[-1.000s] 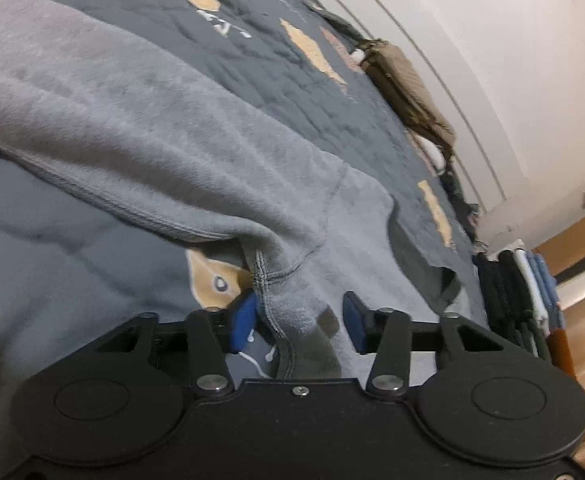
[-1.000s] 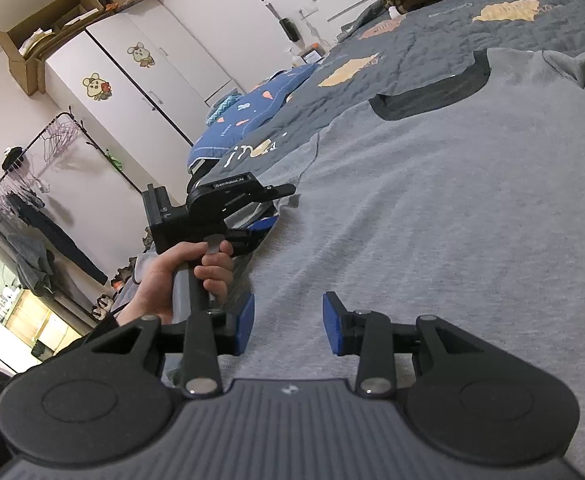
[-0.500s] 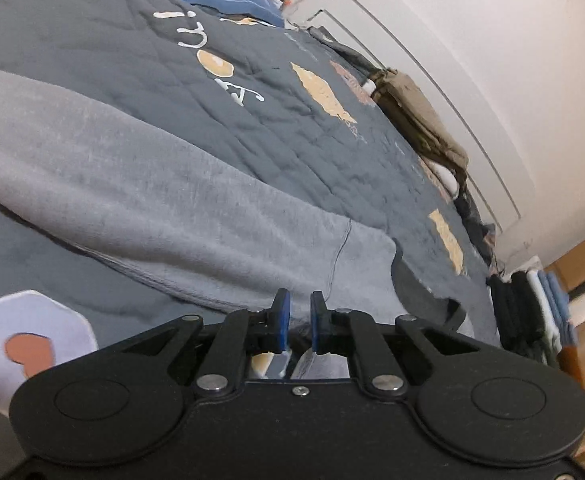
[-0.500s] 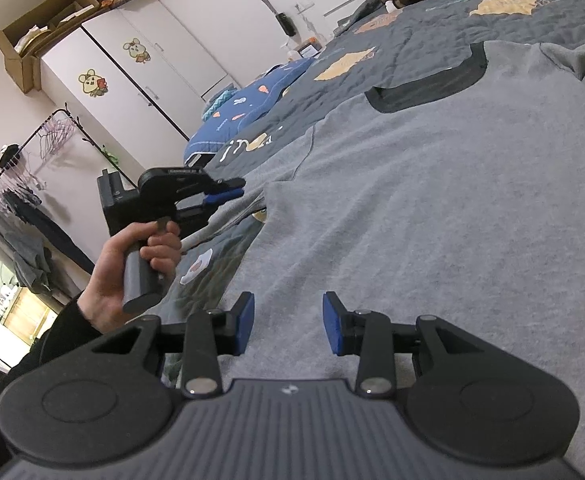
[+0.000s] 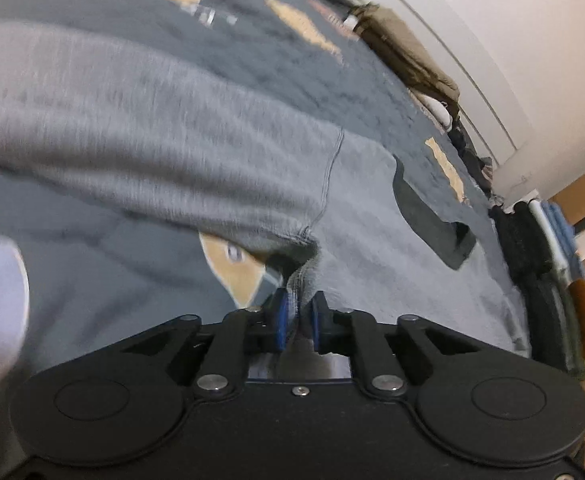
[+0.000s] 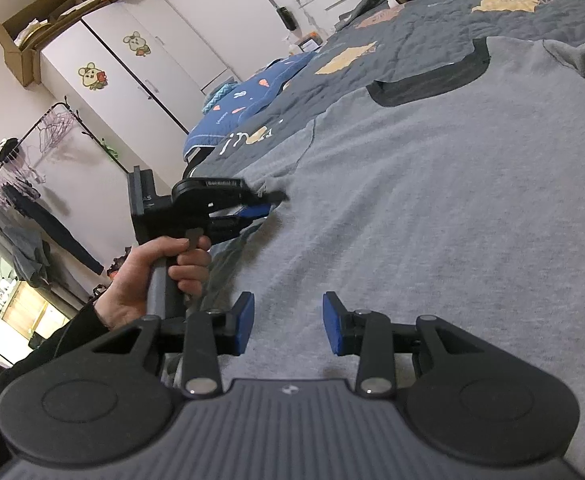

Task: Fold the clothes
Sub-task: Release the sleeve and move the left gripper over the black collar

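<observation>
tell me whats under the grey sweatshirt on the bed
The grey sweatshirt lies on a dark grey quilt with tan patches; one patch peeks out below the sleeve. What is beneath the shirt's body is covered.

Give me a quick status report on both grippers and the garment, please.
Left gripper shut on grey sweatshirt at the underarm edge. Right gripper open, empty. Nothing in the way.
</observation>
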A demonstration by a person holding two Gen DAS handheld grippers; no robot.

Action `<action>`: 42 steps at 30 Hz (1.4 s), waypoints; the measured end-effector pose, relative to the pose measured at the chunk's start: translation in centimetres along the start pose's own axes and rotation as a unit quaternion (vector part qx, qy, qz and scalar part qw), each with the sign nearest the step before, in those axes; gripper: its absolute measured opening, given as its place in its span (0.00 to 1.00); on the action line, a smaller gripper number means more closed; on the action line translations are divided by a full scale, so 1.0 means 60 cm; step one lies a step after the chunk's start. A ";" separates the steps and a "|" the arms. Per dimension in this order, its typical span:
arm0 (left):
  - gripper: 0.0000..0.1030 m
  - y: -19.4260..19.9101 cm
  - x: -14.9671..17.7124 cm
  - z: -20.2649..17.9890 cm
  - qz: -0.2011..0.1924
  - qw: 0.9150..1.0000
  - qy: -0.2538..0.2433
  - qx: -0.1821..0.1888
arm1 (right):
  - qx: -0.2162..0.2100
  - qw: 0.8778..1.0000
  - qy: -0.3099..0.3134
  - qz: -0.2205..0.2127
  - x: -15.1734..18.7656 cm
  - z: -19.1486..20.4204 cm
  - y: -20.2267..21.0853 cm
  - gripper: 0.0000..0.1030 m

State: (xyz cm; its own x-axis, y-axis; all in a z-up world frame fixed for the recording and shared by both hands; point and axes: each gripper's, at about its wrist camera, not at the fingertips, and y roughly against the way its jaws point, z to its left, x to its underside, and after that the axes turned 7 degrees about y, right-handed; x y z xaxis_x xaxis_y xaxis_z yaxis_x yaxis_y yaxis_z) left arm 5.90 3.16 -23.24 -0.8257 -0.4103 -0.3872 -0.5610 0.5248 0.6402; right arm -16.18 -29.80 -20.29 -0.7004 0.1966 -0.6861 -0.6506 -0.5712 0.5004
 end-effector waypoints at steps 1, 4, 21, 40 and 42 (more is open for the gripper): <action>0.08 0.006 0.003 -0.003 0.007 1.000 -0.002 -0.008 | 0.000 1.000 -0.001 0.000 -0.001 -0.001 0.000 0.35; 0.08 0.025 0.009 -0.019 0.021 0.999 -0.025 -0.035 | -0.002 1.000 -0.005 -0.003 -0.003 -0.002 0.002 0.35; 0.60 -0.050 -0.112 -0.153 -0.057 0.958 -0.269 -0.088 | 0.003 0.998 -0.016 -0.054 -0.029 -0.027 0.033 0.35; 0.07 -0.233 -0.194 -0.182 -0.012 0.932 -0.348 -0.100 | 0.027 0.998 -0.040 -0.043 -0.018 -0.070 0.029 0.35; 0.07 -0.236 -0.198 -0.187 -0.028 0.930 -0.352 -0.105 | 0.027 0.998 -0.039 -0.042 -0.016 -0.069 0.029 0.35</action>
State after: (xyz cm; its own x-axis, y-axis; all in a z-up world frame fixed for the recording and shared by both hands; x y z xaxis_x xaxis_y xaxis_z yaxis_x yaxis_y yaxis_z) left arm 24.34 -7.74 -20.28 -0.6723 0.1960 -0.7139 -0.6407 0.3291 0.6937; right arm -15.42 -34.30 -20.93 -0.6615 0.3045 -0.6854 -0.7216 -0.5073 0.4711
